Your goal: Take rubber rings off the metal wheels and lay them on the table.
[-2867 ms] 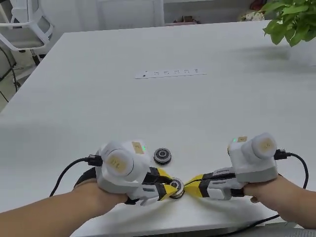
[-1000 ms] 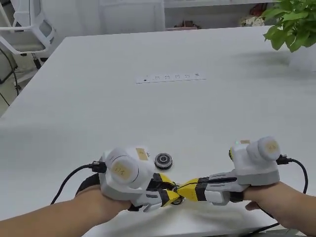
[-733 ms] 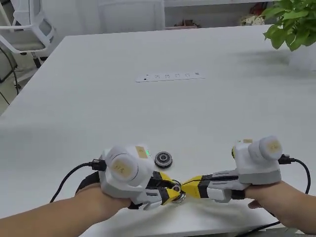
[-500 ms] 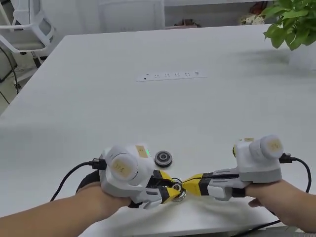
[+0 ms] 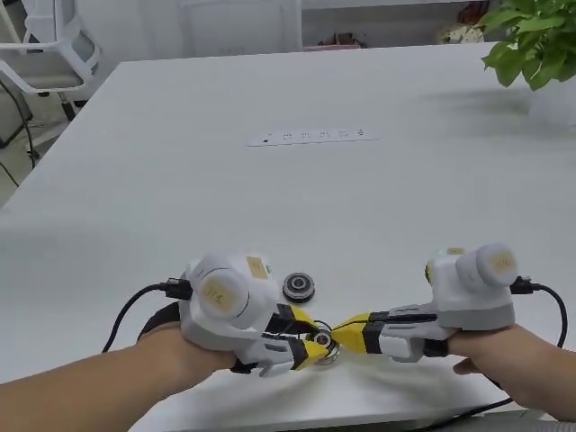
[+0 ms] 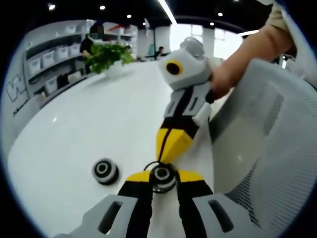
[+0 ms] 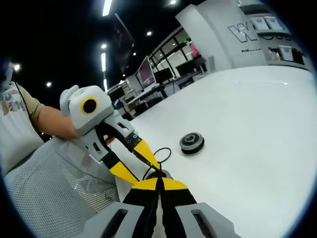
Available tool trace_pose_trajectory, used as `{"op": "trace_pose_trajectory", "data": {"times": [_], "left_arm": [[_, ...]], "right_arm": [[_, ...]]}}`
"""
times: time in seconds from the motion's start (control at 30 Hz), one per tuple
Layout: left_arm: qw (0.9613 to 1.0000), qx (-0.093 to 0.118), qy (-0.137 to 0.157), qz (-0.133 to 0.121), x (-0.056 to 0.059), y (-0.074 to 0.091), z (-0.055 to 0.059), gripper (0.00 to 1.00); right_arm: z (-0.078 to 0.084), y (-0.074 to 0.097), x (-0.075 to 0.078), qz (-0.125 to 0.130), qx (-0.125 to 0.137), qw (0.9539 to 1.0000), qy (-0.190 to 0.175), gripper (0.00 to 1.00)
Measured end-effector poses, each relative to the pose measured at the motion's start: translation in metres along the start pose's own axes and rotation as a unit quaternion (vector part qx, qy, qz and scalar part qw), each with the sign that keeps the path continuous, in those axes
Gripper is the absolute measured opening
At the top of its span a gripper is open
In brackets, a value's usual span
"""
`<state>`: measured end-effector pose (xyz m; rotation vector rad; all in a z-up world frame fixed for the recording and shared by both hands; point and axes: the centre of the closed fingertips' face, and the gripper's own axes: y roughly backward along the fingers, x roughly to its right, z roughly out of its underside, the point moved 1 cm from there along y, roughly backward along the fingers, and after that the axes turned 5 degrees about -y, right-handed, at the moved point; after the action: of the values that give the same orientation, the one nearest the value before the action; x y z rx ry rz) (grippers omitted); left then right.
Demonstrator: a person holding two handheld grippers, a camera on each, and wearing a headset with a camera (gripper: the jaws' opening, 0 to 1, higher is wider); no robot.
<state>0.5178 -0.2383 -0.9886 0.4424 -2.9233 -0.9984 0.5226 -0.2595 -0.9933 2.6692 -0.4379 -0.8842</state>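
My left gripper (image 5: 313,346) is shut on a small metal wheel (image 5: 324,346) just above the table's near edge; in the left gripper view the wheel (image 6: 163,179) sits between my yellow jaw tips. My right gripper (image 5: 336,330) meets it from the right, shut on a thin black rubber ring (image 7: 167,151) that is stretched out from the wheel as a loop. The same ring (image 6: 152,166) shows as a thin line beside the wheel. A second wheel (image 5: 298,286), with its black ring on, lies flat on the table just beyond the grippers.
A white power strip (image 5: 310,136) lies mid-table. A potted plant (image 5: 531,40) stands at the far right corner and an office chair (image 5: 49,54) at the far left. Black cables trail from both grippers. The white table (image 5: 270,207) stretches wide beyond the wheels.
The right gripper has drawn back slightly to the right from the left jaws, stretching the ring off the held wheel. The wheel on the table has stayed put.
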Motion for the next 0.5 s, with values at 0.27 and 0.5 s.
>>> {"op": "trace_pose_trajectory", "data": {"times": [0.27, 0.5], "left_arm": [[0.9999, 0.007, -0.008, 0.006, 0.004, 0.011, -0.008, 0.26], [0.9998, 0.016, -0.008, 0.003, 0.004, 0.024, -0.013, 0.32]], "right_arm": [[-0.005, 0.001, -0.004, -0.006, 0.006, 1.0, -0.001, 0.0], [-0.011, 0.003, -0.007, -0.01, 0.01, 0.9999, 0.001, 0.0]]}}
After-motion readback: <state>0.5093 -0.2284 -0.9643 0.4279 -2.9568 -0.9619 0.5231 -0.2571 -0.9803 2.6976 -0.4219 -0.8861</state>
